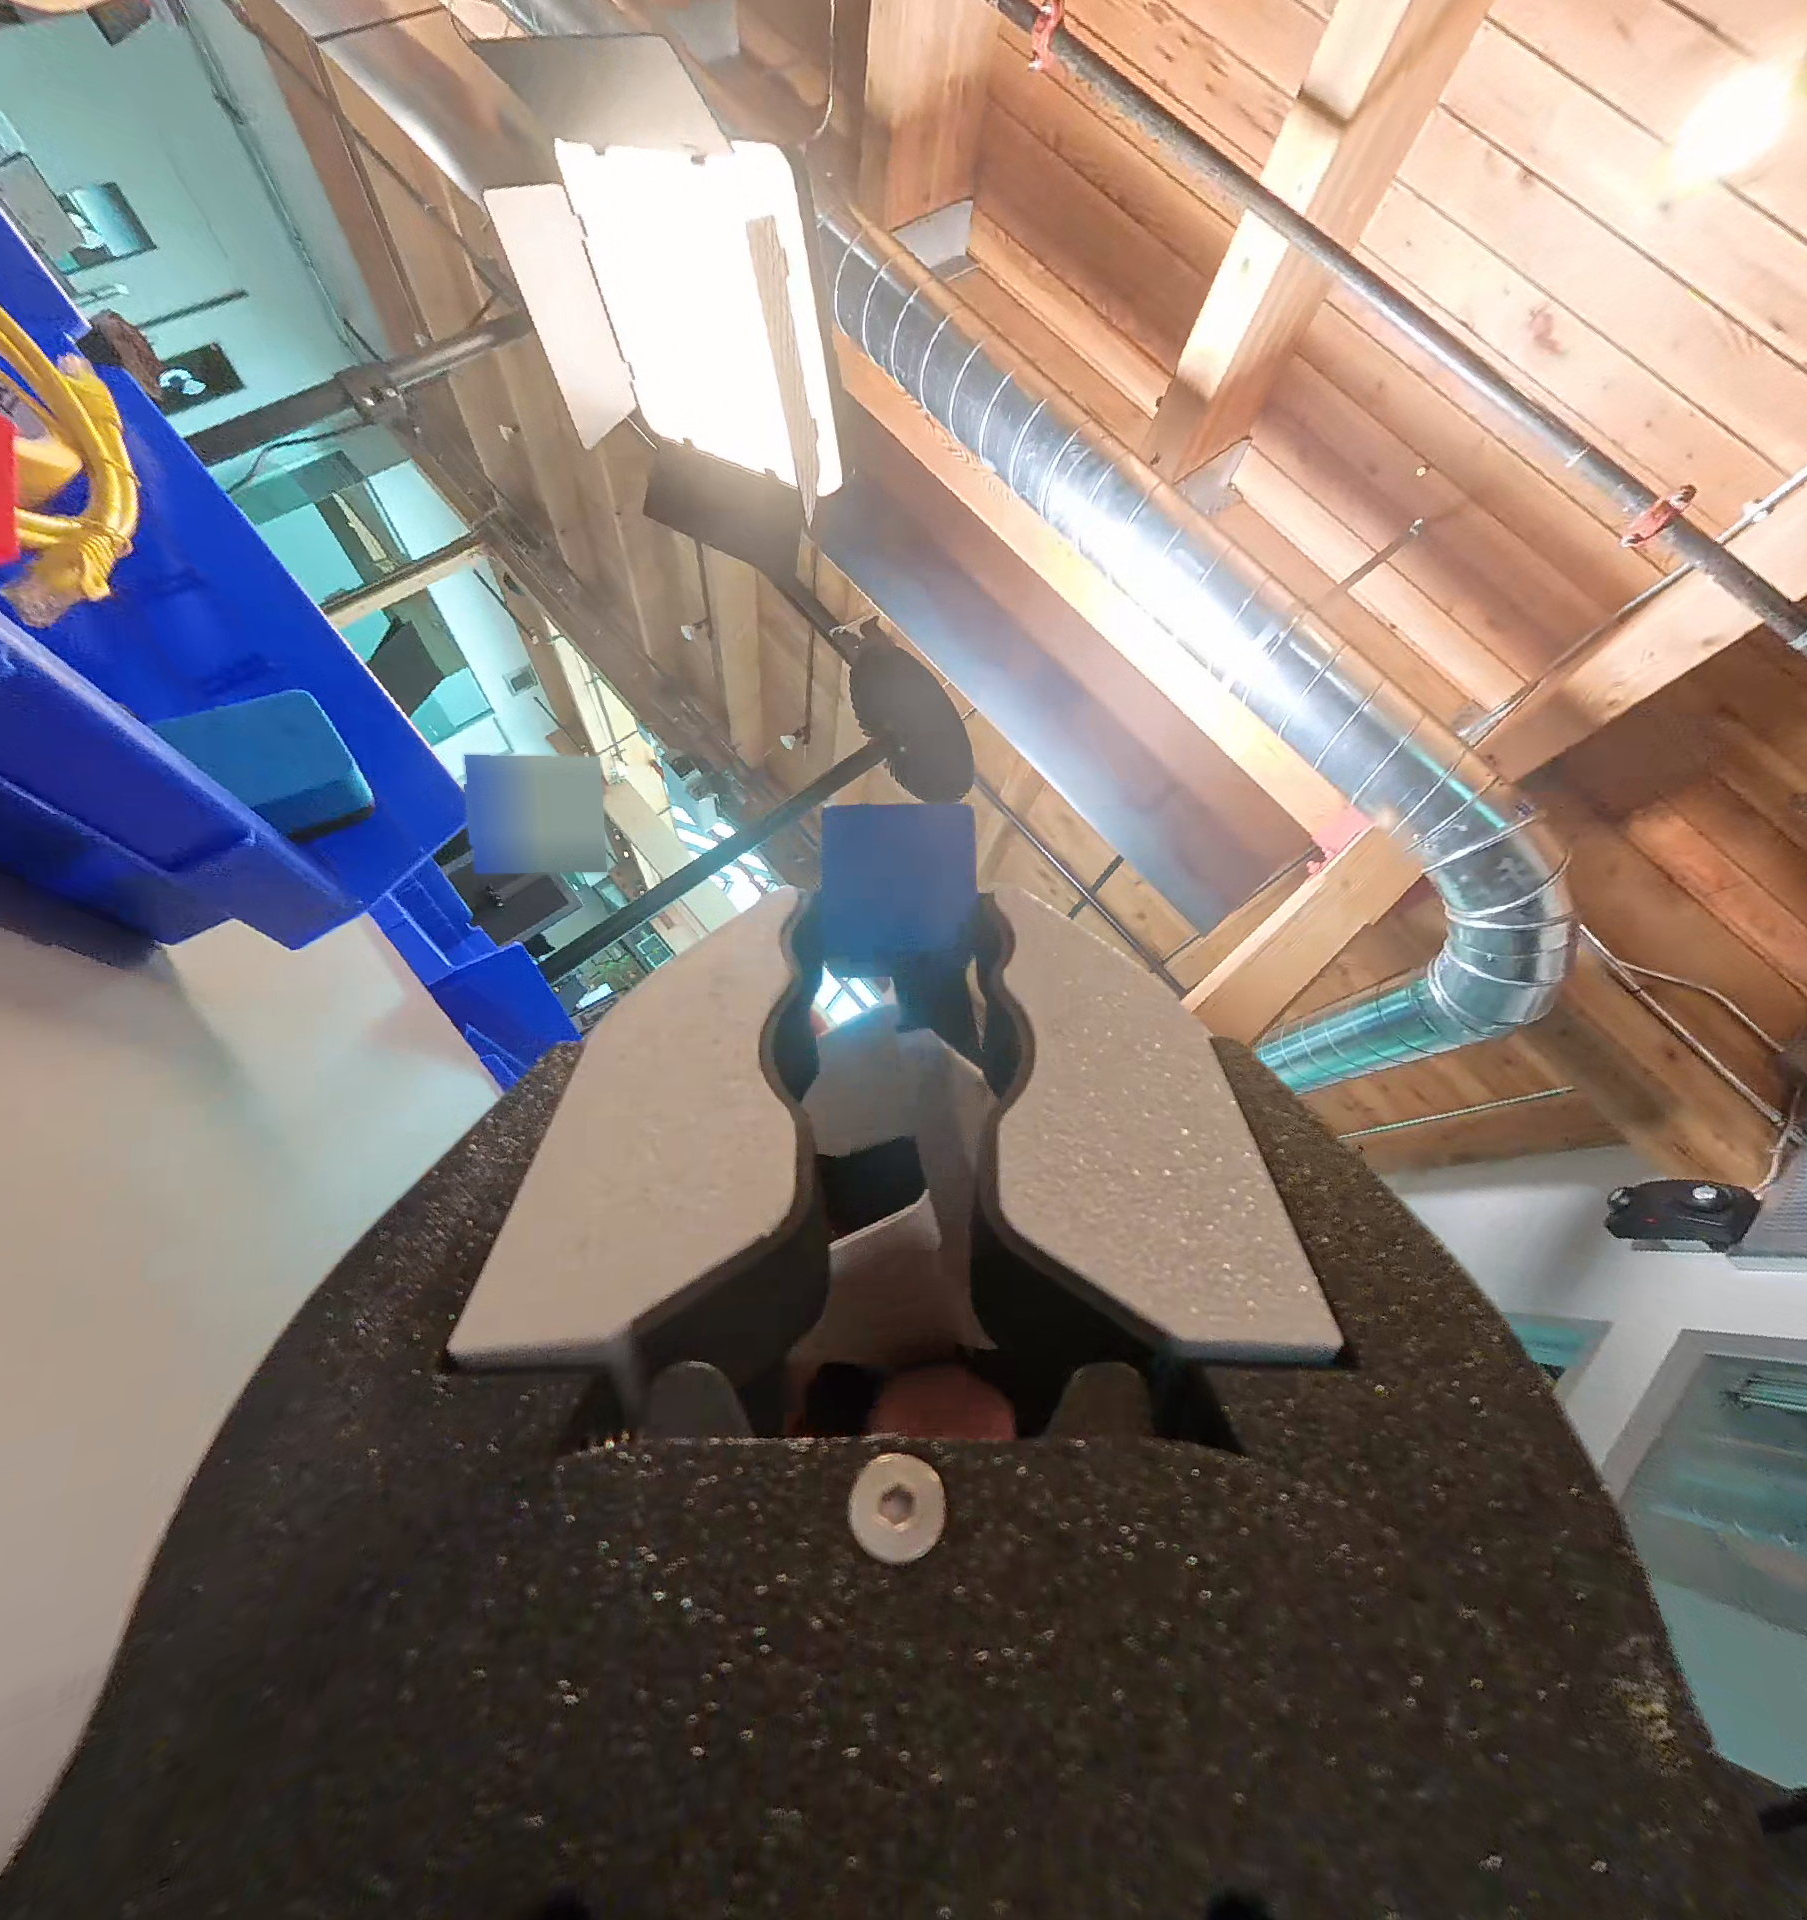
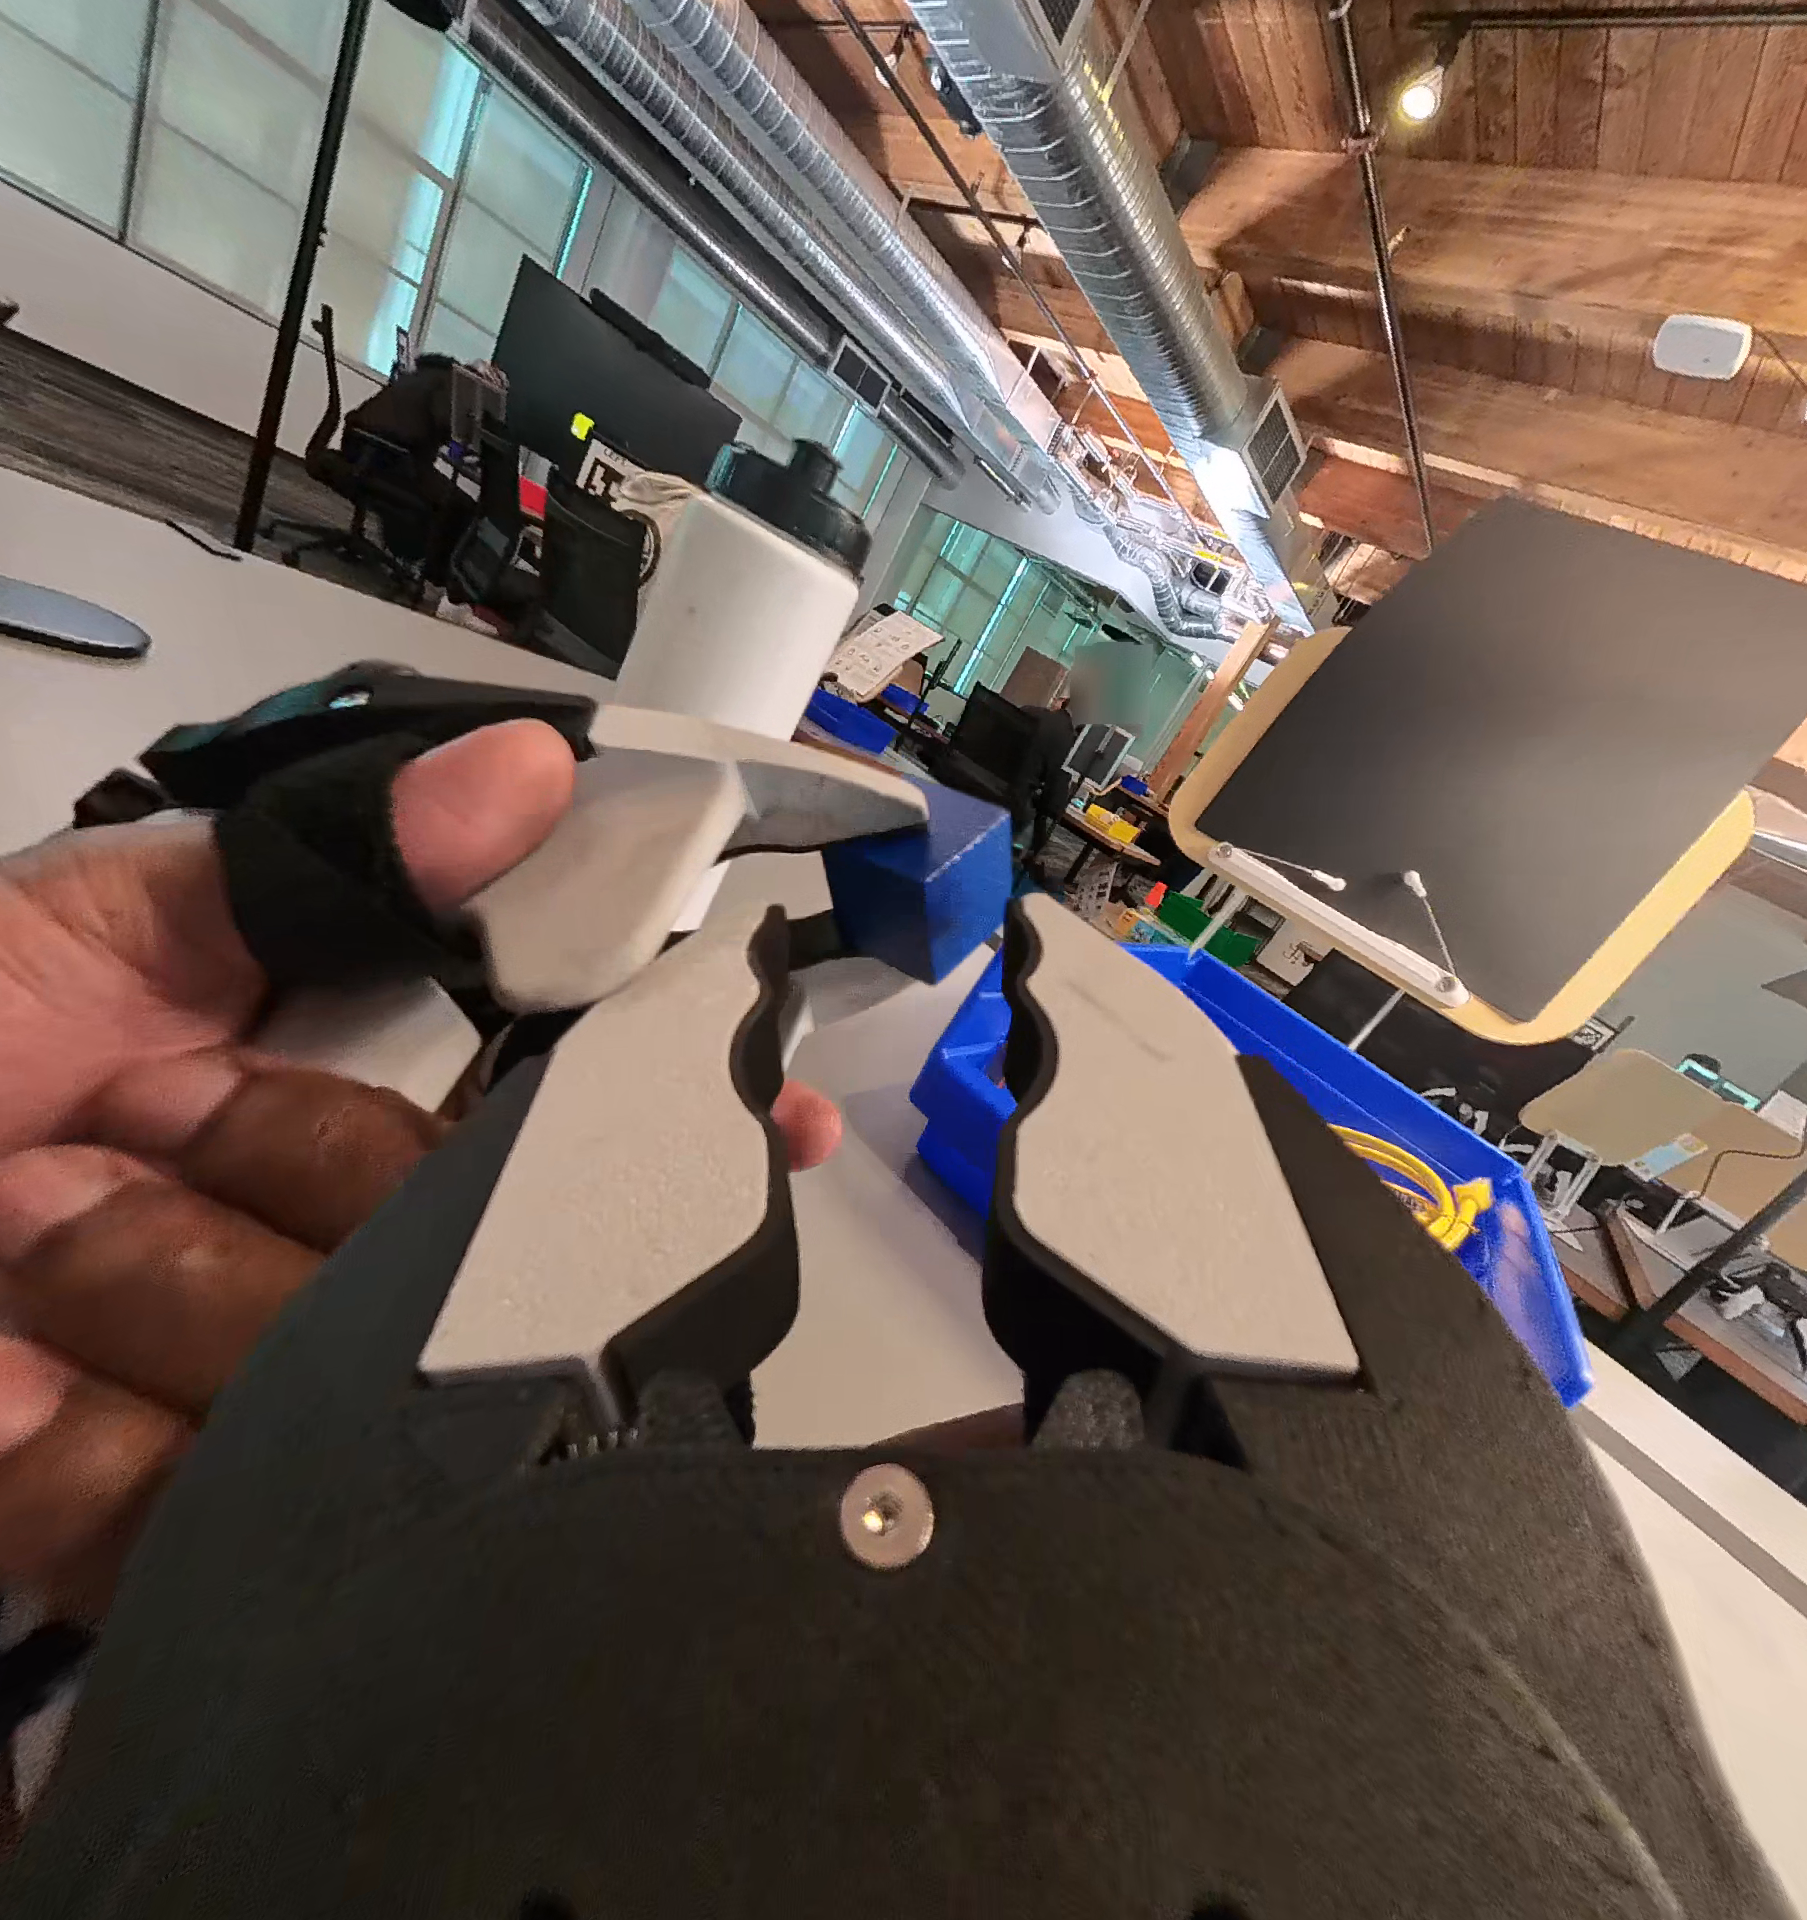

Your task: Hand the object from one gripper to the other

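Observation:
A small blue block [image 1: 897, 878] is pinched between the tips of my left gripper [image 1: 894, 920], which points up at the ceiling. In the right wrist view a person's hand [image 2: 99, 1039] holds that left gripper [image 2: 837, 821], its grey fingers [image 2: 660, 821] coming in from the left with the blue block [image 2: 930, 883] at their tips. My right gripper [image 2: 899, 930] is open. Its two fingertips stand either side of the block's near lower end, and whether they touch it is unclear.
A blue bin [image 2: 1294, 1049] with a coiled yellow cable [image 2: 1439, 1195] sits on the white table [image 2: 878, 1299], also in the left wrist view [image 1: 203, 644]. A white bottle with a black lid [image 2: 743, 613] stands behind. A black panel on a stand [image 2: 1501, 779] is at right. The tips of both grippers are at nearly the same place.

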`<state>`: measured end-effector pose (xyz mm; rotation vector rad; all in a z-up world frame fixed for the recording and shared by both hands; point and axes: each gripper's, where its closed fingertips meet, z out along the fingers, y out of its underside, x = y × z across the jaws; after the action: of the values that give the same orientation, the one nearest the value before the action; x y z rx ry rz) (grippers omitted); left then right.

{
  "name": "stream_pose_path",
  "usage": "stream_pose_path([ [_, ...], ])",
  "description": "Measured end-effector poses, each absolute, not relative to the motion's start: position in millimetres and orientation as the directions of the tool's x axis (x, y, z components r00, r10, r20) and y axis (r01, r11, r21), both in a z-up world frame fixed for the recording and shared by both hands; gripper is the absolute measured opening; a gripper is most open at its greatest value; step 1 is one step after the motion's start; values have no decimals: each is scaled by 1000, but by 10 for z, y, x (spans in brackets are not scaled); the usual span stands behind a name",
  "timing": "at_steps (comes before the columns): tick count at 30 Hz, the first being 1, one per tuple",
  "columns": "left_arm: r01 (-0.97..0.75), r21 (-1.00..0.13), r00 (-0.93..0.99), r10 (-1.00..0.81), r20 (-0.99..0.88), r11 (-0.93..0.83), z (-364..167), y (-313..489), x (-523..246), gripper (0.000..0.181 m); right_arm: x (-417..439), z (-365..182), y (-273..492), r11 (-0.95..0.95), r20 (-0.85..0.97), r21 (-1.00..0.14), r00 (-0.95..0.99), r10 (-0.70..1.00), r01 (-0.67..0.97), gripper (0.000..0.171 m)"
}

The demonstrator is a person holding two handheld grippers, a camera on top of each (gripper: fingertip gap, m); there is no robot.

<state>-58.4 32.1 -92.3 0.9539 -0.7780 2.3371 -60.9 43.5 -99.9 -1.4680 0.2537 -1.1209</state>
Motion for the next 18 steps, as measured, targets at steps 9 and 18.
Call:
stream_pose_path([
  [9, -653, -465, -656, 139, 742, -598, -964, 166, -661, 29, -601, -1018, 428, -296, 510, -843, 497, -702, 449, 44],
  [18, -628, -637, -722, 30, 691, -447, -1041, 81, -727, 30, -579, -1011, 367, -318, 538, -825, 478, -694, 467, 28],
])
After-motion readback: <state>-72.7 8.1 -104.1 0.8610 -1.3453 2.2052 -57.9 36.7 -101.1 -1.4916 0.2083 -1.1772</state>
